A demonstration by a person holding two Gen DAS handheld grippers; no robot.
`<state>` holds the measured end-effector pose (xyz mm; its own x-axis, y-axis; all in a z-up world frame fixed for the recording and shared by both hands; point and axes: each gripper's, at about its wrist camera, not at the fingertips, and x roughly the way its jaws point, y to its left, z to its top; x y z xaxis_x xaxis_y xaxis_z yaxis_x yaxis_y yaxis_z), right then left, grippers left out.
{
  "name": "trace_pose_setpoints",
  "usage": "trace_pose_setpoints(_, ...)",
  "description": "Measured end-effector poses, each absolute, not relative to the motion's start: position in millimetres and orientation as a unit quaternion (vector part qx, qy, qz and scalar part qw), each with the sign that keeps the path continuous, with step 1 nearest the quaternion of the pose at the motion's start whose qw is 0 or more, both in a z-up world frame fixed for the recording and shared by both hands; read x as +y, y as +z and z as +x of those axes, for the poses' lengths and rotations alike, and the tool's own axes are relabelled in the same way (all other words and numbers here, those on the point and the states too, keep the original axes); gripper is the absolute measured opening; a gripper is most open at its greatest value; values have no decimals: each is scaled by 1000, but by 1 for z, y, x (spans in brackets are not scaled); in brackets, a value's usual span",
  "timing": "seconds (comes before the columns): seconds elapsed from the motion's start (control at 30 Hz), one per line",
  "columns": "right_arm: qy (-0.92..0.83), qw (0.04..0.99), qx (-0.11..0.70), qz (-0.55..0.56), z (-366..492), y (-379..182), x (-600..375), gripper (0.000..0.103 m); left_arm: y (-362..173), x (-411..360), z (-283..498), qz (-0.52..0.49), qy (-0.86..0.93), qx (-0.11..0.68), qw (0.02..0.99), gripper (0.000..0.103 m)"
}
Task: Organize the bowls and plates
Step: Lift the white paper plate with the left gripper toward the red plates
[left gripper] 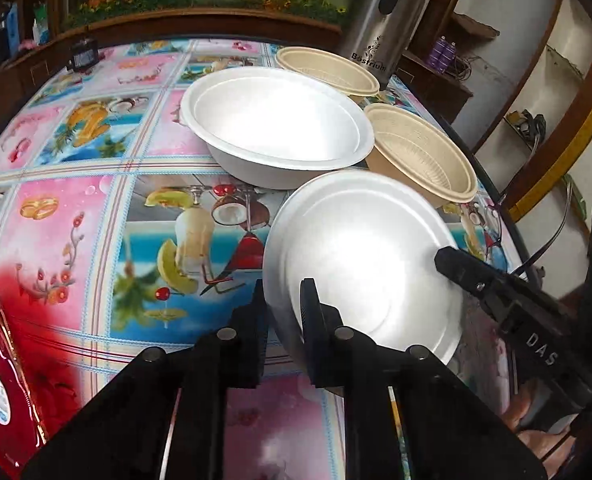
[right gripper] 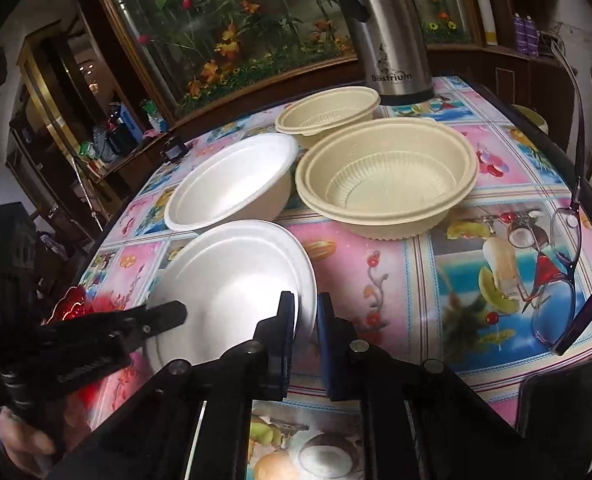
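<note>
While both grippers pinch opposite edges of the white plate, it sits tilted just above the worktop, near its right edge in the left wrist view. The left gripper has its fingers nearly shut over the plate's left rim; the right gripper clamps the plate's right rim the same way. Just beyond the plate stands a white bowl, and to the right of that a large beige bowl, with a smaller beige bowl farther back beside a steel kettle. Open patterned cloth lies to the left of the bowls. A red dish sits at the near left edge, spectacles and a dark phone at the near right. A flower mural backs the room.
</note>
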<state>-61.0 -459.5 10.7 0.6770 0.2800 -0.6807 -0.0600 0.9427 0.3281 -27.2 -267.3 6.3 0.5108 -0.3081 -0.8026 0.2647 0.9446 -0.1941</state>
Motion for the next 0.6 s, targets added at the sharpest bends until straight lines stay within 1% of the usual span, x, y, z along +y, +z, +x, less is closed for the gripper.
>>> trace_pose_setpoints(0.2,141,895,394,156,-64,10,-452,11,11,-248,-49,-16,-148,452,880,12)
trace_pose_setpoints(0.53,195,888,399,123,-70,8,-419,11,6,-225,-72,8,-112,431,895,13)
trace_pose_setpoints(0.6,199,889,398,111,-72,8,-414,15,6,-225,-74,10,-109,427,898,13)
